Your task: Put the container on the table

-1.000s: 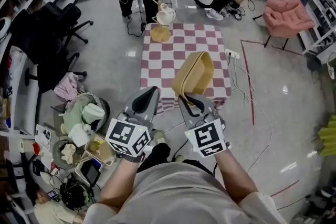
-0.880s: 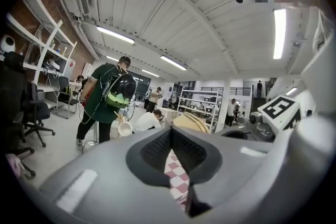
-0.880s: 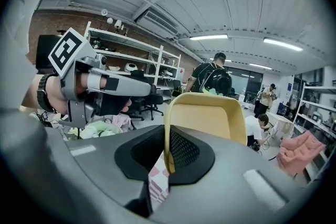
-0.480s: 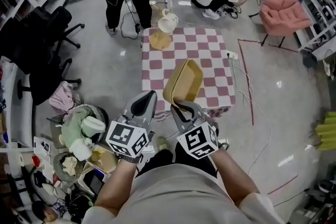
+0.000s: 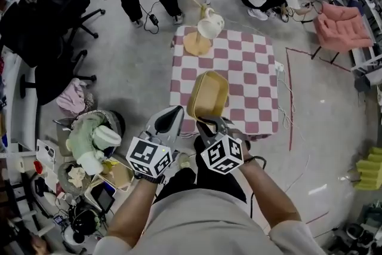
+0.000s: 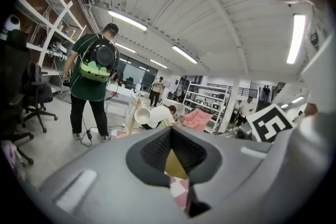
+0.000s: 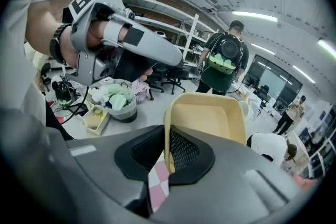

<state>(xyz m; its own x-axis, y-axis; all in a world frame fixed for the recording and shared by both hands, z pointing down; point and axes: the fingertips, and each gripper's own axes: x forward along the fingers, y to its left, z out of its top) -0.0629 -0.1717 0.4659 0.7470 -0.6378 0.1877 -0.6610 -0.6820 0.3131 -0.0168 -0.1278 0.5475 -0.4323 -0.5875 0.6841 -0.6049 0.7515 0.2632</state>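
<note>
My right claw (image 5: 205, 123) is pinching the yellow container (image 5: 208, 94) by its near rim – in the right gripper view the wall of the tub sits squarely between the pads, and the tub stands tilted up on edge. From the head view it hangs over the near edge of the checkered bench (image 5: 253, 65), and I judge it not yet resting on the cloth. My left claw (image 5: 172, 113) is pressed together on nothing, just short of the bench's near edge. So pickup and carry look done – what is left is to lower the tub flat onto the bench and let go.
</note>
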